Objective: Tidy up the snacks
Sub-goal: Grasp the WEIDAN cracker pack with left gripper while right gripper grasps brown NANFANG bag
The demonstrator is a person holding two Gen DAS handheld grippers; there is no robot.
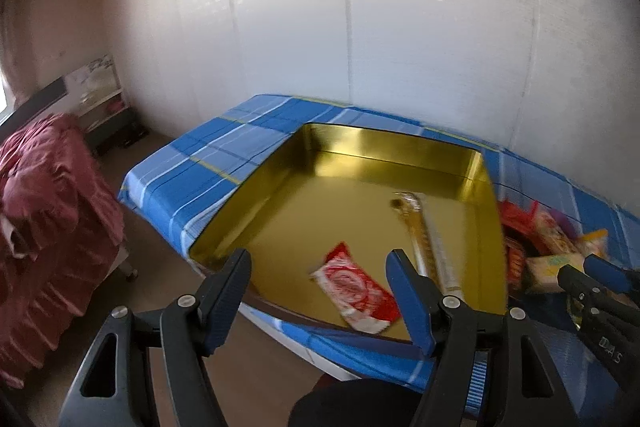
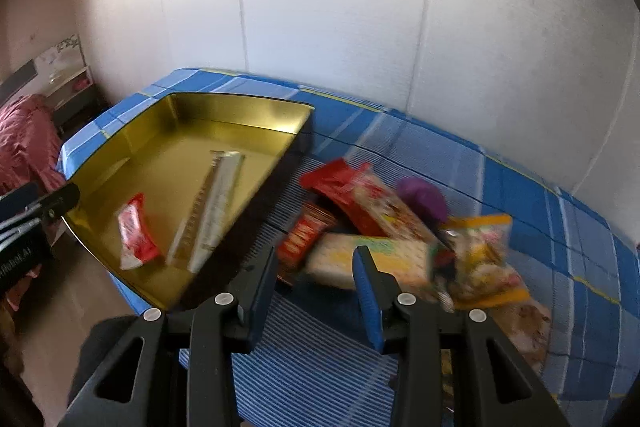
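Observation:
A gold tin tray (image 1: 280, 183) sits on the table's blue plaid cloth (image 1: 208, 155). Inside it lie a red and white snack packet (image 1: 354, 287) and a long gold and silver stick pack (image 1: 428, 247). My left gripper (image 1: 320, 291) hangs open over the tray's near edge with nothing between its pads. To the right of the tray (image 2: 132, 155) lies a heap of snacks: a red bag (image 2: 340, 183), a small red pack (image 2: 304, 235), a pale yellow cracker pack (image 2: 376, 259), a purple item (image 2: 424, 199) and a yellow bag (image 2: 484, 259). My right gripper (image 2: 316, 287) is open, empty, just short of the cracker pack.
A white panelled wall (image 1: 400, 27) stands behind the table. Left of the table is bare floor, a piece of furniture draped in dark pink cloth (image 1: 48, 211) and a low shelf (image 1: 100, 95). A dark part of the person (image 1: 352, 403) shows at the bottom edge.

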